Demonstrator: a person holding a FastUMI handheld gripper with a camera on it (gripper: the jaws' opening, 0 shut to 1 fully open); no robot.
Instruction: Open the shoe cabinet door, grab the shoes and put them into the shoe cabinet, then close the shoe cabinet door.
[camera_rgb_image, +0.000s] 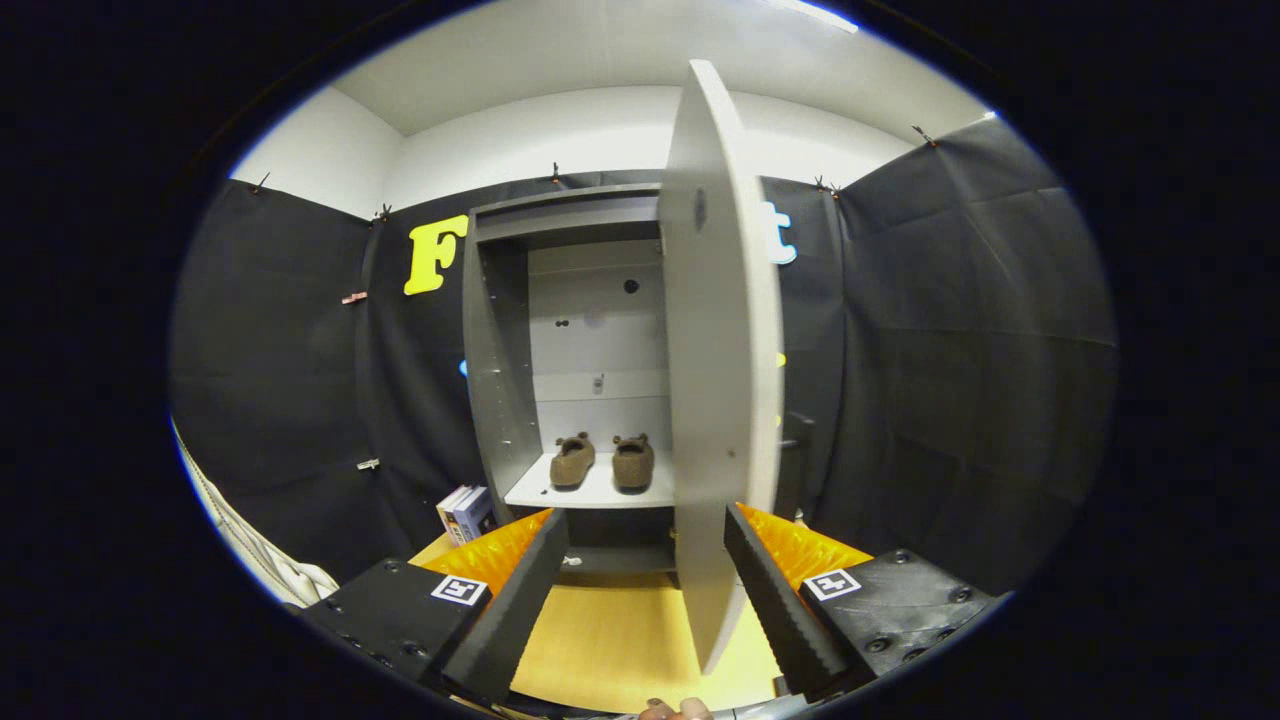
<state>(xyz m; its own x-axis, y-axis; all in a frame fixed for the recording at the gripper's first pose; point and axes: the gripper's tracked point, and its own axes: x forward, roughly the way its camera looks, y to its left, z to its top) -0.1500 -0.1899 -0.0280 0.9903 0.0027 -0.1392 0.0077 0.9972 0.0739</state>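
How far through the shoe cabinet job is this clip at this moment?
Done: the cabinet is open and both shoes sit side by side on its shelf. In hand: the claw is open and empty, with the lower edge of the door between its fingers; whether either finger touches it I cannot tell. Left: swing the door shut, since it stands wide open, edge-on to the camera.
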